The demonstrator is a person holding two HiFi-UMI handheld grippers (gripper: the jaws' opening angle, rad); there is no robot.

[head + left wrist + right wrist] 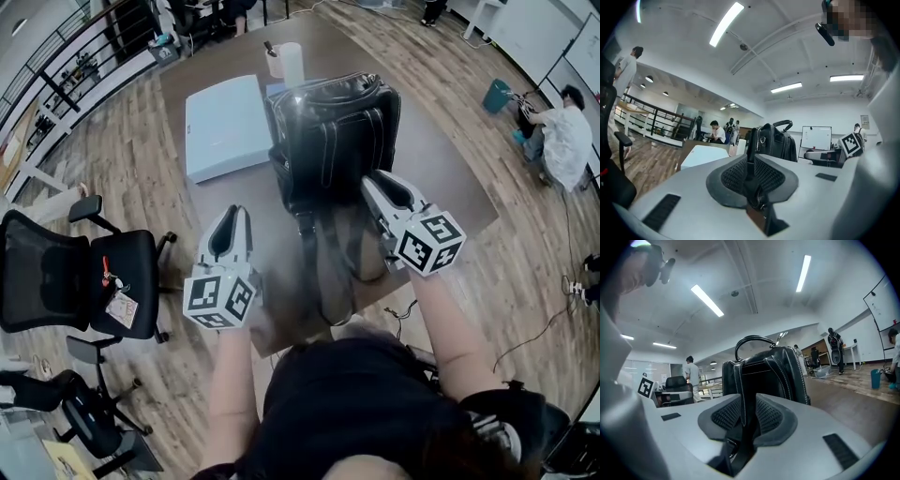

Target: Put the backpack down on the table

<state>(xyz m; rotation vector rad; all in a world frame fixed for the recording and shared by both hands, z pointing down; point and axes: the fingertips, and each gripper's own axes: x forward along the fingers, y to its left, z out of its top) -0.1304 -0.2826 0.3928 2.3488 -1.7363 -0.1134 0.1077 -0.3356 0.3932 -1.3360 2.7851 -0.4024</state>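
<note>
A black leather backpack stands upright on the brown table, its top handle up. In the left gripper view the backpack rises just beyond the jaws; in the right gripper view the backpack fills the middle. Its shoulder straps trail toward me over the table's near edge. My left gripper is shut on one black strap, with a buckle showing low between the pads. My right gripper is shut on the other stitched strap, close against the backpack's near side.
A pale blue flat case lies on the table left of the backpack, and a white roll stands behind it. A black office chair is at my left. A person crouches on the wooden floor at far right.
</note>
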